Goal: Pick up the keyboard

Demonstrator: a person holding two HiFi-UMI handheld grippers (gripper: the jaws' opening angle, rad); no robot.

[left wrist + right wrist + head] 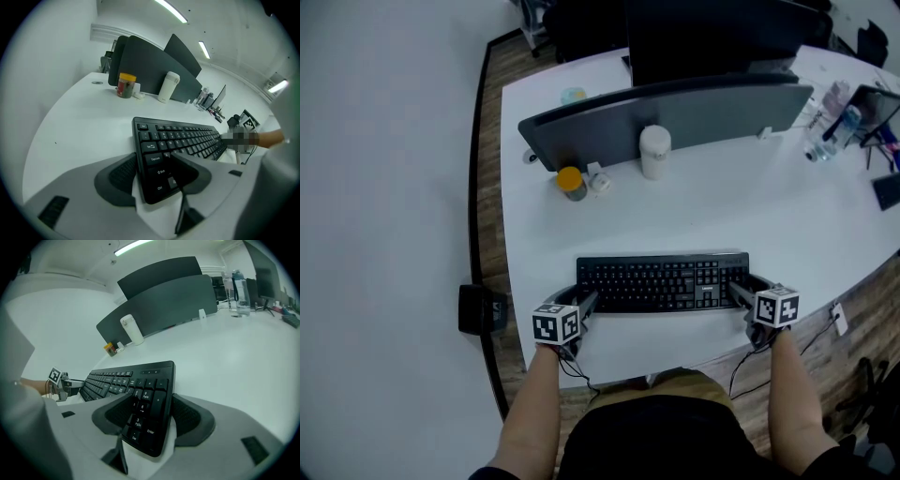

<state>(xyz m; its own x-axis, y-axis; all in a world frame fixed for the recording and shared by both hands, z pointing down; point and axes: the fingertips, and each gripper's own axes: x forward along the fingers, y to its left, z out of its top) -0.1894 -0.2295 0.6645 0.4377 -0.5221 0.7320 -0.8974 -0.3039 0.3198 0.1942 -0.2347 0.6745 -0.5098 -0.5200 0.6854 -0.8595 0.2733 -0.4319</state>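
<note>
The black keyboard point(661, 281) lies near the front edge of the white surface point(722, 216). The left tool point(586, 305) clamps its left end, the right tool point(739, 292) its numpad end. With both ends gripped, a level, even lift looks next.

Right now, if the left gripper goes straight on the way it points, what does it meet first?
The keyboard: its left end already sits between the jaws of the left gripper, so going on would only push against it. Beyond it, probably the right gripper.
</note>
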